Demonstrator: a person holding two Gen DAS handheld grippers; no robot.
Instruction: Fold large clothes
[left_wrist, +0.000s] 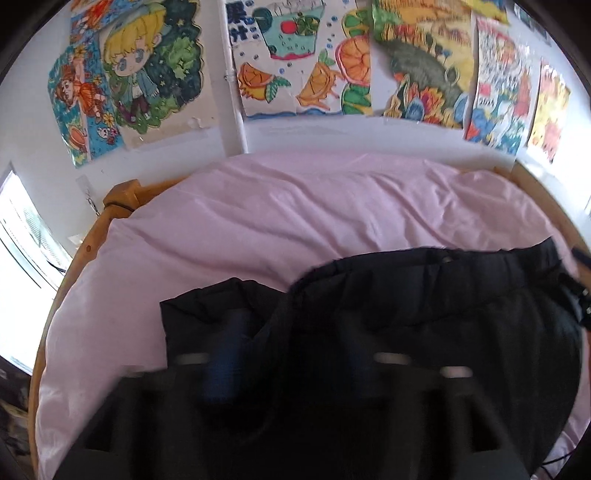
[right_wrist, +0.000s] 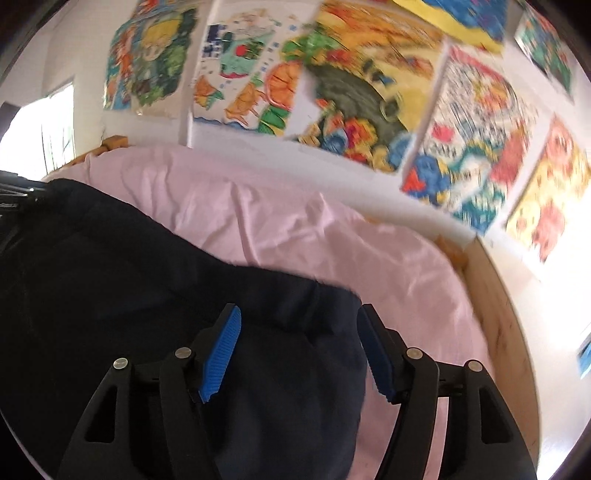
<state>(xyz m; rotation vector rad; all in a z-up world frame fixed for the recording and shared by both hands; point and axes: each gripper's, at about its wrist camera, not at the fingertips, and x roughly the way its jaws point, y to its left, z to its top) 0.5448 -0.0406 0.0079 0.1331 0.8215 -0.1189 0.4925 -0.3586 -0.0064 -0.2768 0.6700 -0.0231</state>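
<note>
Pink-sheeted bed (left_wrist: 258, 221) under a wall of drawings (left_wrist: 295, 62), dark garment (left_wrist: 424, 314) heaped toward its near edge.
Soft, bulky, probably limp; take its hemmed edge. Right hand-held gripper (right_wrist: 299, 347) spread wide over it; left hand-held gripper (left_wrist: 291, 354) too blurred to tell.

left wrist: low over dark garment (left_wrist: 424, 314), facing wall of drawings (left_wrist: 295, 59) across pink sheet (left_wrist: 295, 206) | right wrist: close above same garment's right edge, angled left | shared: garment, sheet, drawings, wooden bed frame (left_wrist: 122, 195)
</note>
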